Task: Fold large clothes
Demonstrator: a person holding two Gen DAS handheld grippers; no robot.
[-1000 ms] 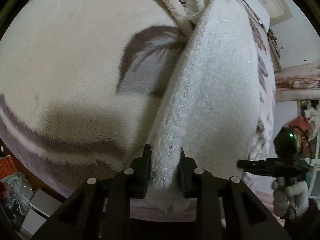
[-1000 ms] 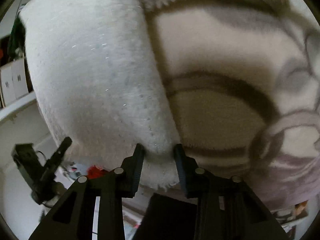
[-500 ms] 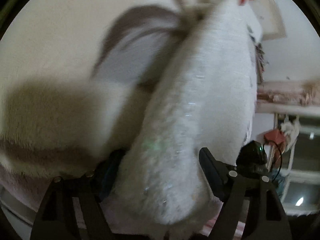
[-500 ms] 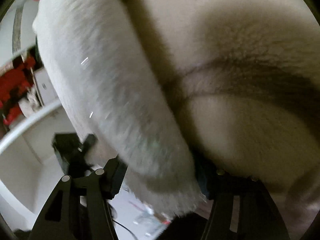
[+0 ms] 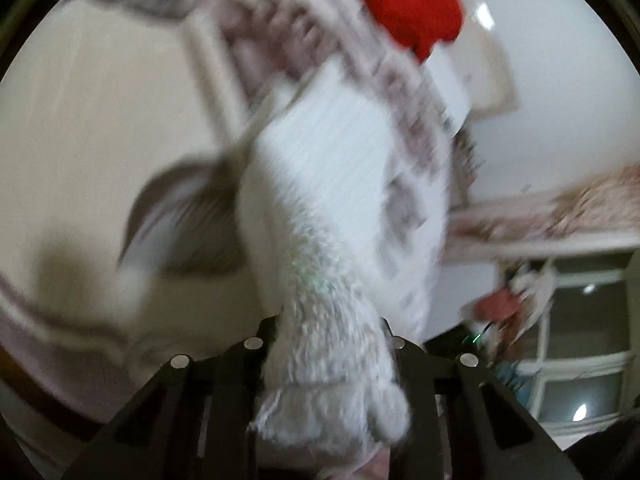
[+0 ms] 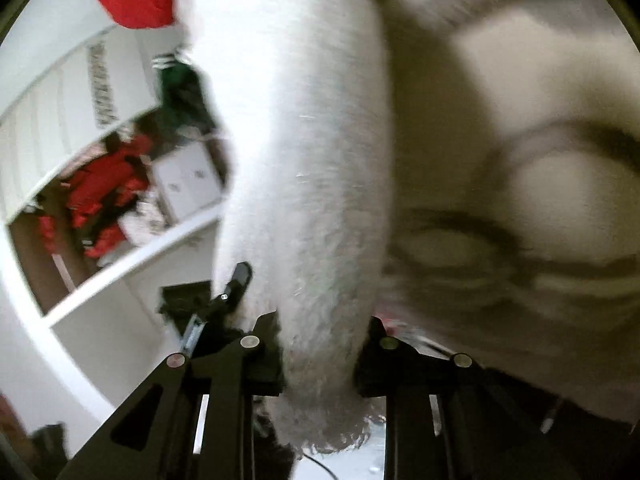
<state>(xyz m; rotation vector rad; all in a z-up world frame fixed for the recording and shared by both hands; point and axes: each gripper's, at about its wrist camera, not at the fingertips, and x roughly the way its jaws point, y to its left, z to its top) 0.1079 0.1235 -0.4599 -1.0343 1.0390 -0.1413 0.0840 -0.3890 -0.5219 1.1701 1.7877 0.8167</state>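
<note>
A large fluffy white garment (image 5: pixel 320 208) is lifted off a cream blanket with grey-brown patterns (image 5: pixel 100 112). My left gripper (image 5: pixel 326 344) is shut on a bunched edge of the garment, which hangs out past the fingers. My right gripper (image 6: pixel 320 344) is shut on another edge of the same white garment (image 6: pixel 304 140), which rises from the jaws toward the top of the view. The patterned blanket (image 6: pixel 520 200) fills the right side of the right wrist view. Both views are blurred by motion.
A red cloth (image 5: pixel 404 0) lies at the far end of the bed. A window (image 5: pixel 576 364) and cluttered shelf stand at the right. White shelves with red items (image 6: pixel 100 192) stand left of the right gripper. The other gripper (image 6: pixel 216 308) shows low left.
Both grippers opened wide half a second ago and have closed again on a thicker bunch of the garment. Both have lifted and swung, showing more of the room.
</note>
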